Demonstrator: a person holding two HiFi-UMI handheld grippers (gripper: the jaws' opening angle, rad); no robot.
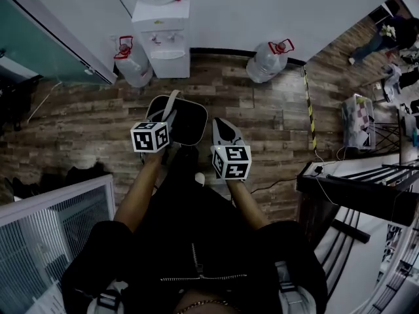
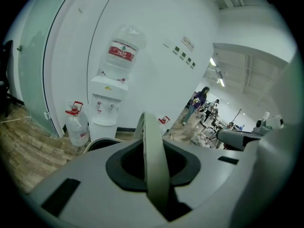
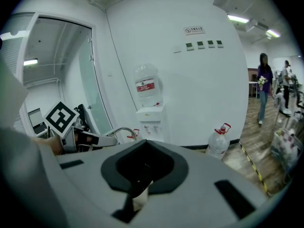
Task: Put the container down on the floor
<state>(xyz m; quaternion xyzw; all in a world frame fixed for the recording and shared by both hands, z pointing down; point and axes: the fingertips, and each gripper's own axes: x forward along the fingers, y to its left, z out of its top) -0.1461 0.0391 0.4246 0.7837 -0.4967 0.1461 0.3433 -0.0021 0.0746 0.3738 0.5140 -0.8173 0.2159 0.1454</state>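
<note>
A dark oval container (image 1: 186, 124) with a pale arched handle (image 1: 171, 104) hangs over the wood floor, just ahead of the person's legs. My left gripper (image 1: 169, 118) is shut on that handle. In the left gripper view the handle (image 2: 154, 156) runs upright through the closed jaws, and the container's rim (image 2: 100, 142) shows beyond them. My right gripper (image 1: 226, 132) is beside the container on its right, apart from it, with its jaws together and nothing held. The right gripper view shows its shut jaws (image 3: 141, 194) and the left gripper (image 3: 78, 137) off to the left.
A water dispenser (image 1: 162, 38) stands against the white wall ahead, with a water jug (image 1: 133, 63) to its left and another jug (image 1: 267, 61) to its right. Yellow-black tape (image 1: 309, 110) crosses the floor. There is a black rack (image 1: 357, 187) at right and a white cabinet (image 1: 55, 224) at lower left.
</note>
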